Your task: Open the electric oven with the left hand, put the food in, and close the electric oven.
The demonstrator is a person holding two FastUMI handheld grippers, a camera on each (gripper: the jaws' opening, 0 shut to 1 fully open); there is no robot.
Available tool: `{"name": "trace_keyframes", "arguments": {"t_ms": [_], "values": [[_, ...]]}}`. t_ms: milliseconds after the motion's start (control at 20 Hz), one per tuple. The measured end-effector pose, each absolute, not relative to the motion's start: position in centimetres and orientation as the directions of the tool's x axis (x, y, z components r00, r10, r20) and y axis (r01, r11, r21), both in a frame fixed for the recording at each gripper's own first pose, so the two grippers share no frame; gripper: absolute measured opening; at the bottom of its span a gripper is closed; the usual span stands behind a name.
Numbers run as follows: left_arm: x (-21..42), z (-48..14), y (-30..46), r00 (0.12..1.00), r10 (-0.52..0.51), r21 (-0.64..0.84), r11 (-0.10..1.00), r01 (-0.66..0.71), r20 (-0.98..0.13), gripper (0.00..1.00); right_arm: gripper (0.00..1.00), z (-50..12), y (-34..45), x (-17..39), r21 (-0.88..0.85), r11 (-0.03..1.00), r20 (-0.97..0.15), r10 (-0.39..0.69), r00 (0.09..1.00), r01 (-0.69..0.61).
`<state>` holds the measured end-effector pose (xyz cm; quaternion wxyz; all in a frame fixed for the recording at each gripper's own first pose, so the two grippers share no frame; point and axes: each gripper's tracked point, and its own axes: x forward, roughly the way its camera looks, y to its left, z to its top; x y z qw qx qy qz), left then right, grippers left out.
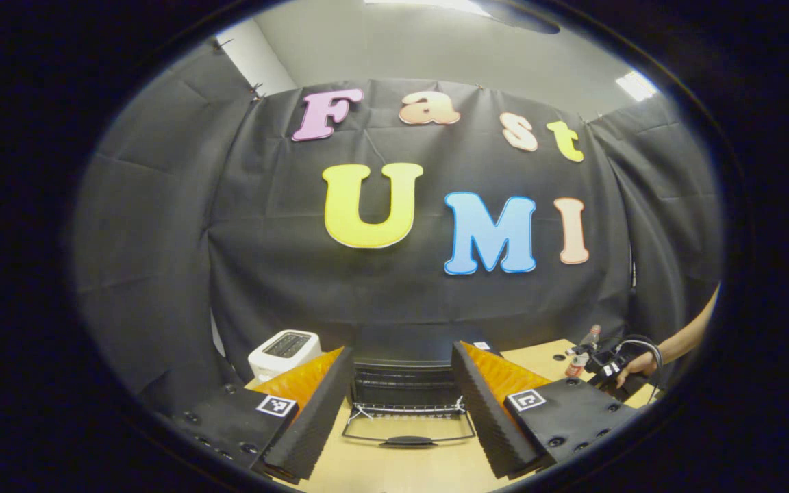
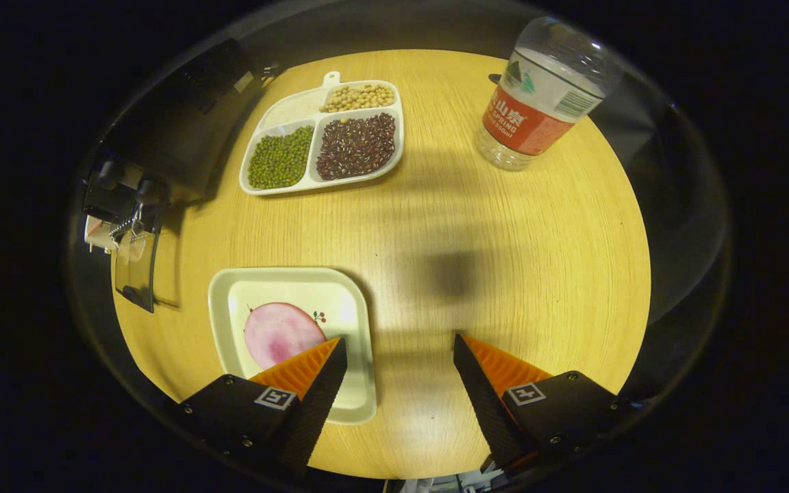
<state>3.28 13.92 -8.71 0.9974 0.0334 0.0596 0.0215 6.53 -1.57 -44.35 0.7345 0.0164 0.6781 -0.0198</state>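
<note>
The black electric oven (image 1: pixel 401 383) stands straight ahead in the left gripper view, its door (image 1: pixel 408 431) dropped open with the handle nearest me. My left gripper (image 1: pixel 401 346) is open, hovering in front of the oven with nothing between its fingers. In the right gripper view a pink round slice of food (image 2: pixel 278 334) lies on a pale square plate (image 2: pixel 360 383). My right gripper (image 2: pixel 399 339) is open above the table, one finger over the plate's right side, the other over bare wood. The oven's open door (image 2: pixel 135 263) appears at the left edge.
A white toaster (image 1: pixel 285 348) sits left of the oven. A divided tray (image 2: pixel 312 183) of beans and a water bottle (image 2: pixel 538 96) stand at the far side of the round wooden table (image 2: pixel 504 274). A hand (image 1: pixel 634 366) holds the other gripper at the right.
</note>
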Motion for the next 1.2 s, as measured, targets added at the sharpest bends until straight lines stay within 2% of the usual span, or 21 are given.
{"name": "trace_keyframes", "arguments": {"t_ms": [50,150,200,250,300,350,400,500,550,650,850,900,950,1050,1100,1150,1200], "values": [[3.1,-8.8,14.3,0.991,0.056,0.068,0.997,-0.048,-0.125,1.0,0.96,-44.5,-1.1,6.4,0.005,0.999,-0.998,0.002,0.069,0.049],[3.0,-8.8,14.7,0.99,0.066,0.067,0.996,-0.058,-0.126,1.0,0.87,-44.5,-0.4,6.7,0.011,1.0,-0.997,0.009,0.08,0.027],[3.1,-8.8,14.7,0.99,0.067,0.068,0.996,-0.059,-0.127,1.0,0.71,-44.3,0.2,6.9,0.029,1.0,-0.996,0.028,0.09,0.01],[3.2,-8.8,14.7,0.989,0.067,0.07,0.996,-0.059,-0.128,1.0,0.65,-44.4,1.1,6.9,0.061,0.998,-0.994,0.061,0.092,-0.008],[3.1,-8.9,14.8,0.989,0.068,0.072,0.996,-0.059,-0.13,0.96,0.43,-43.5,1.3,7.2,0.053,0.998,-0.995,0.054,0.085,-0.014],[3.2,-8.9,14.8,0.989,0.068,0.072,0.996,-0.059,-0.128,1.0,0.21,-44.5,1.4,6.4,0.073,0.996,-0.995,0.076,0.068,-0.046],[3.2,-8.9,14.7,0.99,0.067,0.072,0.996,-0.059,-0.128,0.96,0.21,-44.8,0.9,7.1,0.077,0.995,-0.992,0.083,0.096,-0.062],[3.0,-8.7,14.8,0.99,0.068,0.075,0.995,-0.059,-0.125,1.0,0.0,-45.5,-0.1,7.1,0.11,0.993,-0.986,0.115,0.118,-0.046],[2.9,-8.5,15.0,0.99,0.072,0.077,0.995,-0.062,-0.125,0.96,0.0,-45.3,-0.8,6.8,0.12,0.993,-0.985,0.121,0.122,-0.017],[2.6,-8.7,15.3,0.989,0.079,0.071,0.995,-0.07,-0.129,0.96,0.0,-45.4,-1.1,6.2,0.171,0.985,-0.978,0.165,0.129,0.035],[2.6,-9.0,15.5,0.986,0.087,0.04,0.996,-0.082,-0.142,0.96,0.01,-43.7,0.0,4.9,0.356,0.918,-0.929,0.327,0.173,0.175],[2.6,-9.0,15.5,0.986,0.087,0.034,0.996,-0.083,-0.143,0.89,0.0,-42.9,0.6,4.7,0.417,0.88,-0.905,0.378,0.196,0.229],[2.7,-8.9,15.4,0.986,0.084,0.027,0.996,-0.081,-0.144,0.96,0.0,-42.3,1.2,4.4,0.47,0.838,-0.88,0.421,0.22,0.278],[3.1,-9.3,14.9,0.986,0.072,0.013,0.997,-0.071,-0.15,1.0,0.0,-41.3,2.2,3.8,0.566,0.74,-0.824,0.494,0.277,0.364],[3.3,-9.4,14.7,0.986,0.063,0.009,0.998,-0.062,-0.152,0.96,0.0,-41.3,2.5,3.4,0.579,0.716,-0.815,0.501,0.29,0.39],[3.5,-9.6,14.4,0.986,0.052,0.007,0.999,-0.052,-0.156,1.0,0.0,-41.9,2.2,3.3,0.561,0.731,-0.827,0.481,0.289,0.388],[3.9,-9.7,14.3,0.986,0.042,0.006,0.999,-0.042,-0.161,0.96,0.0,-42.2,1.7,3.0,0.541,0.754,-0.84,0.458,0.293,0.373]]}}
